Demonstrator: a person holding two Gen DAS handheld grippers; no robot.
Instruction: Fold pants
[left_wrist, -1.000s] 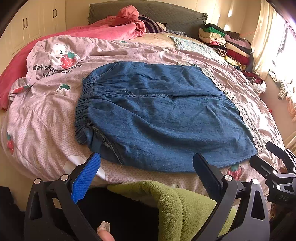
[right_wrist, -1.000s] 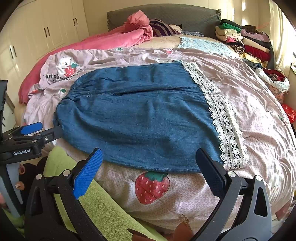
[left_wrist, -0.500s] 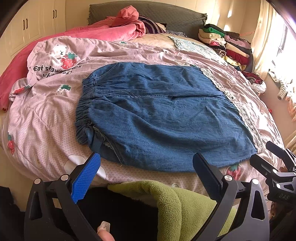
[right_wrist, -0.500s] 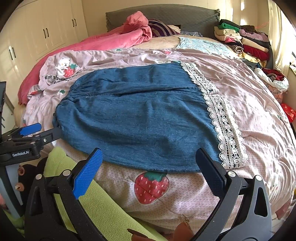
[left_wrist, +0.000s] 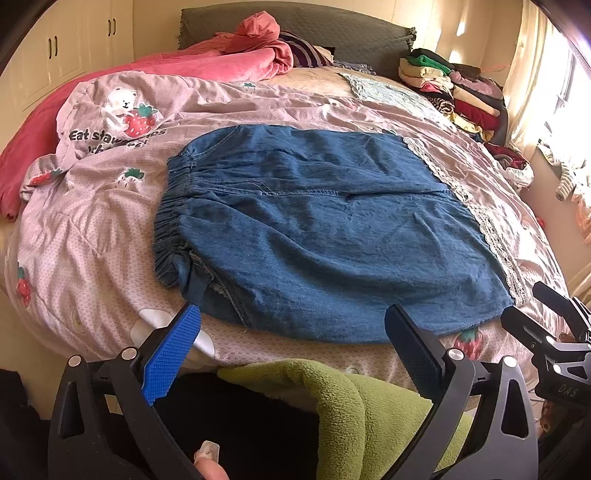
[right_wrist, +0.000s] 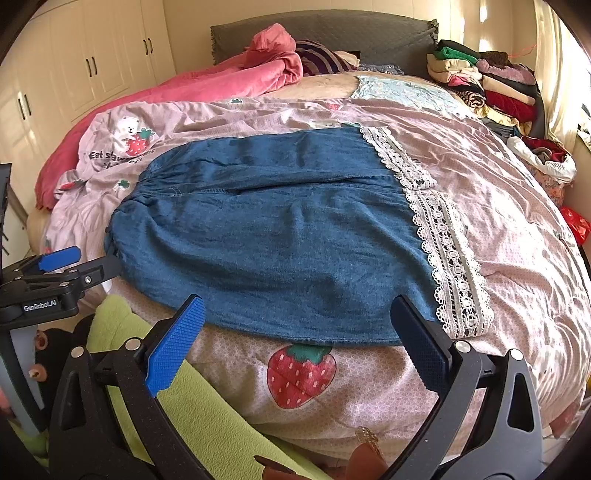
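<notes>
Hovering at near edge of bed: left hand-held gripper, jaws wide apart, empty. Right hand-held gripper same, spread, gripping nothing. Blue denim pants lying flat on pink strawberry duvet, waistband left, lace-trimmed hems right.

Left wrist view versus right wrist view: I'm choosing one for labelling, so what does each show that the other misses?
Only the left wrist view shows the gathered elastic waistband clearly, plus the right gripper at the frame's right edge. Only the right wrist view shows the full lace trim on the leg ends, the strawberry print near the bed edge, and the left gripper. Both show the blue pants lying flat on the pink duvet, both sets of jaws open and empty.
</notes>
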